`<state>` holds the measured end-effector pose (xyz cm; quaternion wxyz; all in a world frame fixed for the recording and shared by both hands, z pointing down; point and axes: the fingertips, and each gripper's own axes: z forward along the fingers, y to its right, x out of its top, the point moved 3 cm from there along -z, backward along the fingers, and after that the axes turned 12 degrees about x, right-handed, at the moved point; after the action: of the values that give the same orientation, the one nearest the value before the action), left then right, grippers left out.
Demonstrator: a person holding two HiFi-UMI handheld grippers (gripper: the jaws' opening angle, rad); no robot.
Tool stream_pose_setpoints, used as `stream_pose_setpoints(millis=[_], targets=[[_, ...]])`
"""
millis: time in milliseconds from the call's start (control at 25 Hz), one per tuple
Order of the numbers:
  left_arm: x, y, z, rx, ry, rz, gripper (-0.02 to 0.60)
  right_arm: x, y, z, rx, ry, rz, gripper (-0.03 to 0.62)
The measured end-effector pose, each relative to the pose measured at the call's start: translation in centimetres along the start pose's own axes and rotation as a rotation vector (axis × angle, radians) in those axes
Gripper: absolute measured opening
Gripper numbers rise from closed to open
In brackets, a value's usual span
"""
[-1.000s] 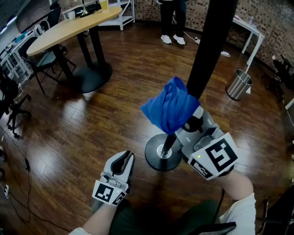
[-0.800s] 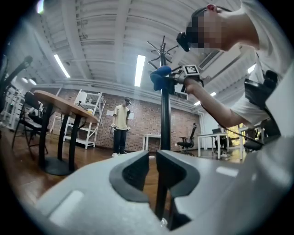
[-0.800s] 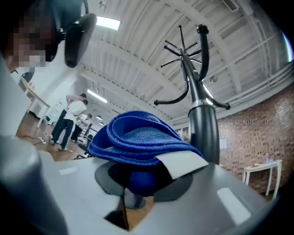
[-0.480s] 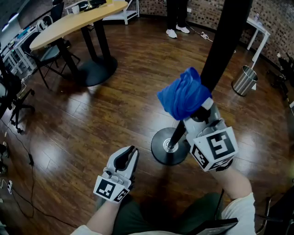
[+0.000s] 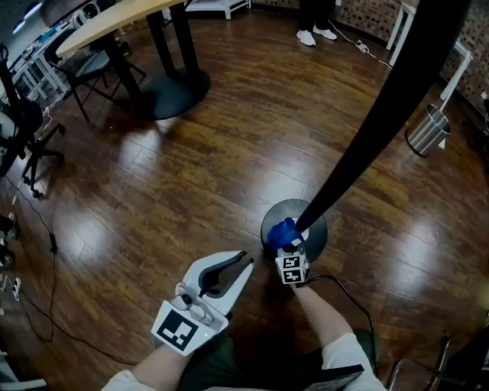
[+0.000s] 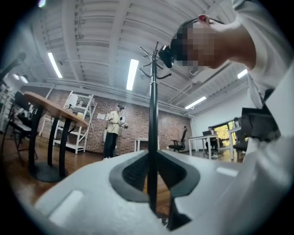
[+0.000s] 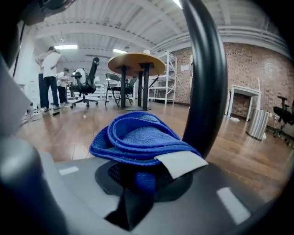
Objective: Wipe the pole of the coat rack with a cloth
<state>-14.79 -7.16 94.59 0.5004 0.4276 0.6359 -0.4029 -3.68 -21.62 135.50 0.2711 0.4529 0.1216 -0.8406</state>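
Cloth clamped in right fingers, touching pole; left fingers closed, empty

One left gripper, one right gripper, one cloth, one pole, one table, one bin.

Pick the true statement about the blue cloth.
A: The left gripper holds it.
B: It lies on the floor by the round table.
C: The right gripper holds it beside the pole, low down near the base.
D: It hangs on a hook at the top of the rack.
C: the blue cloth is pinched in the right gripper, beside the pole just above the round base.
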Motion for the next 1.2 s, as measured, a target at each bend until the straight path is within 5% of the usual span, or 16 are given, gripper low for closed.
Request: stream_pose_setpoints(millis=[120, 200, 280, 440, 640, 760, 840, 960, 1080, 1200], targets=[[-3.9, -0.9, 1.2, -0.062, 0.005, -0.009, 0.051, 2.6, -2.6, 1.2, 0.072, 0.103, 0.068, 0.098], [-5.5, -3.0, 3.0, -0.018, 0.011, -0.033, 0.051, 11.3, -4.0, -1.7, 0.149, 0.276, 0.046, 0.098], [-3.4, -4.2, 4.5, 0.009, -0.01, 0.029, 0.051, 21.7, -4.4, -9.8, 0.205, 0.46, -0.007, 0.098], [13.9, -1.7, 7.7, 0.014, 0.048, 0.031, 0.051, 39.1, -4.5, -31.3, 0.215, 0.708, -0.047, 0.098], [36.7, 4.4, 9.0, 0.022, 0.002, -0.014, 0.051, 59.1, -8.4, -51.5, 0.237, 0.75, -0.103, 0.098], [47.6, 7.3, 9.3, 0.008, 0.036, 0.033, 0.051, 68.0, -9.3, -61.0, 0.199, 0.739, -0.138, 0.098], [52.3, 8.9, 8.9, -0.047, 0.043, 0.073, 0.051, 71.5, -9.8, -66.1, 0.171, 0.766, -0.125, 0.098], [57.0, 9.5, 9.3, -0.058, 0.021, 0.014, 0.051, 74.1, -11.2, -70.4, 0.13, 0.779, -0.099, 0.099], [58.8, 8.8, 7.2, 0.045, 0.023, 0.025, 0.044, 73.4, -13.7, -73.0, 0.074, 0.796, -0.079, 0.1], [60.0, 10.8, 4.6, 0.008, 0.01, 0.045, 0.029, 72.0, -15.6, -75.8, 0.06, 0.825, -0.084, 0.101]])
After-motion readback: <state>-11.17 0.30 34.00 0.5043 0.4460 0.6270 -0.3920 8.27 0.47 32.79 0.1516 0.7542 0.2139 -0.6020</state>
